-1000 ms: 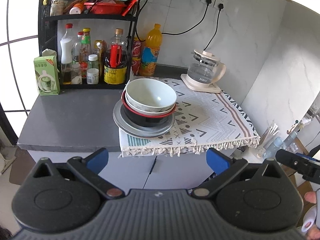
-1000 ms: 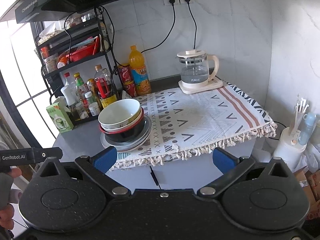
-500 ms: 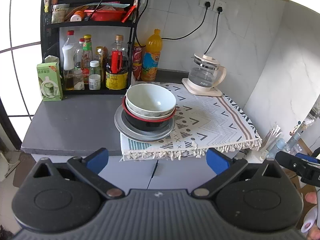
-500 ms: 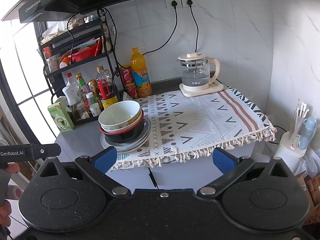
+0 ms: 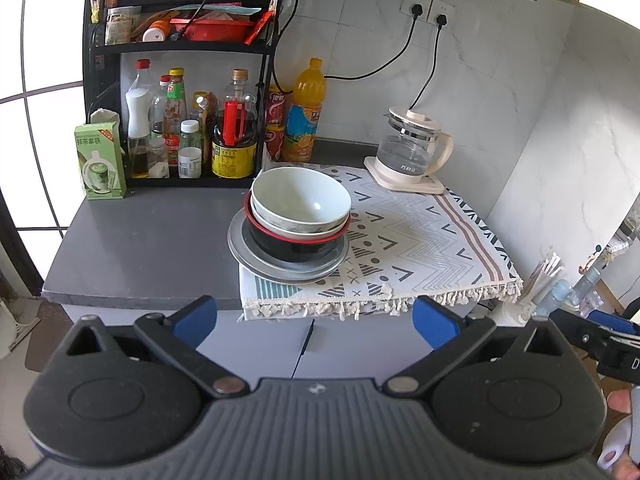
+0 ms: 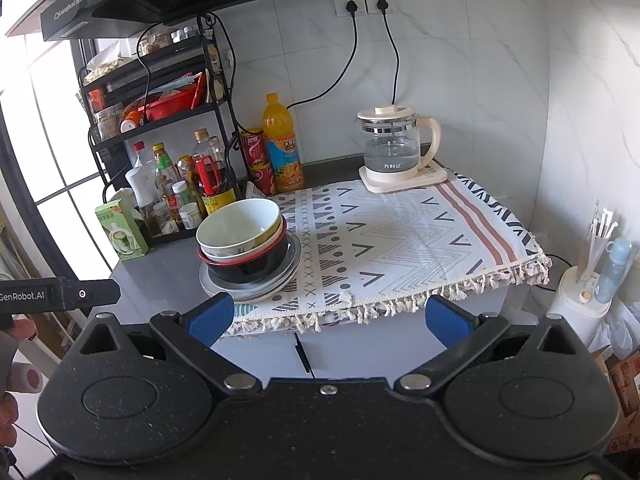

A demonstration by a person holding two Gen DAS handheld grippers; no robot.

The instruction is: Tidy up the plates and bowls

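Observation:
A stack stands at the left edge of the patterned cloth (image 5: 420, 248): a pale bowl (image 5: 300, 200) on top, nested in a second light bowl, then a black bowl with a red rim (image 5: 296, 242), all on a grey plate (image 5: 248, 254). From the right wrist the same stack shows the pale bowl (image 6: 240, 226), black bowl (image 6: 252, 266) and plate (image 6: 248, 292). My left gripper (image 5: 316, 316) is open, held back from the counter, nothing between its blue pads. My right gripper (image 6: 328, 316) is open too, well short of the stack.
A glass kettle (image 5: 412, 154) sits on its base at the cloth's far corner. A black rack with bottles (image 5: 180, 128), a green carton (image 5: 100, 162) and an orange drink bottle (image 5: 306, 116) line the back. The grey counter (image 5: 140, 248) lies left of the stack. A white holder with sticks (image 6: 580, 292) stands lower right.
Both grippers have drawn back and risen a little from the counter; the stack looks slightly farther away. The bowls and plate have not moved.

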